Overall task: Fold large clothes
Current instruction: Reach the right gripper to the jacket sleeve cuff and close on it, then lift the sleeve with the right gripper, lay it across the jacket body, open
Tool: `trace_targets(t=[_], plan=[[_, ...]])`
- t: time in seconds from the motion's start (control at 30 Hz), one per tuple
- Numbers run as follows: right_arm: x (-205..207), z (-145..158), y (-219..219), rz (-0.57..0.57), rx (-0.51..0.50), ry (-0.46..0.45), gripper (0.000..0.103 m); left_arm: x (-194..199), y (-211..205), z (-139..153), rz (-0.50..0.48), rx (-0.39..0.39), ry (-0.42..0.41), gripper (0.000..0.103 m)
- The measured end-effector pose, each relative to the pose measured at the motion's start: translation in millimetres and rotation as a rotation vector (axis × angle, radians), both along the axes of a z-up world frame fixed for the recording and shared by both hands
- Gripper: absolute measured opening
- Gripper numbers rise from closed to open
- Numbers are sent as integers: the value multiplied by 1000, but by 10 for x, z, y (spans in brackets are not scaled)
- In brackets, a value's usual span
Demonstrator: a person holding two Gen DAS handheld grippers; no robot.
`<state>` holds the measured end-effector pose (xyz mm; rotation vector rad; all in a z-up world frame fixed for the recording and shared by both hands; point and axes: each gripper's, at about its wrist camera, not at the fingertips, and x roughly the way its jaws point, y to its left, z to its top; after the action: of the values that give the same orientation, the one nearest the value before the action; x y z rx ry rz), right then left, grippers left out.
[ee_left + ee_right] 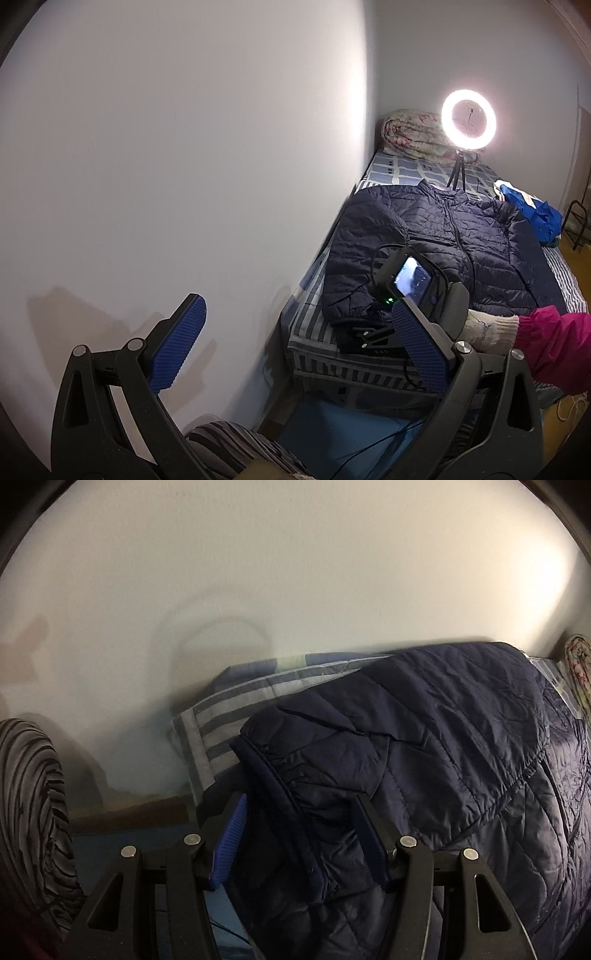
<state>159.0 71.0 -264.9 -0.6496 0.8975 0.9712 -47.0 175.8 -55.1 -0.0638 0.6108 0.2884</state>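
Observation:
A dark navy quilted jacket (443,243) lies spread on the striped bed (314,325), collar toward the far end. My left gripper (299,343) is open and empty, held off the bed's near end, facing the white wall. My right gripper (303,834) is seen from behind in the left wrist view (406,280) at the jacket's near sleeve. In the right wrist view its blue pads (231,842) sit on either side of the jacket's cuff and hem (295,812), with fabric filling the gap. I cannot tell whether the pads press on it.
A lit ring light on a tripod (468,120) stands on the bed beyond the jacket. A rolled floral quilt (413,134) lies at the far end. Blue clothing (532,214) lies at the right edge. A striped cushion (29,812) sits at the left.

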Motion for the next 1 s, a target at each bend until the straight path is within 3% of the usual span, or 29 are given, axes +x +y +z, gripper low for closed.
trace_targets(t=[0.13, 0.17, 0.27, 0.37, 0.77, 1.0], plan=[[-20, -47, 57, 34, -33, -20, 59, 80, -57, -40, -23, 11, 2, 103], [-12, -63, 66, 42, -40, -16, 46, 105, -72, -47, -27, 13, 3, 103], [60, -20, 22, 41, -17, 32, 23, 191, -120, -67, -46, 19, 7, 99], [185, 115, -112, 1, 49, 75, 9, 298, -178, -89, -69, 27, 8, 96], [1167, 859, -1190, -289, 397, 129, 6, 937, -519, -194, -161, 29, -3, 96], [1979, 1029, -1971, -514, 532, 155, 6, 1509, -825, -402, -262, 39, -5, 96]])
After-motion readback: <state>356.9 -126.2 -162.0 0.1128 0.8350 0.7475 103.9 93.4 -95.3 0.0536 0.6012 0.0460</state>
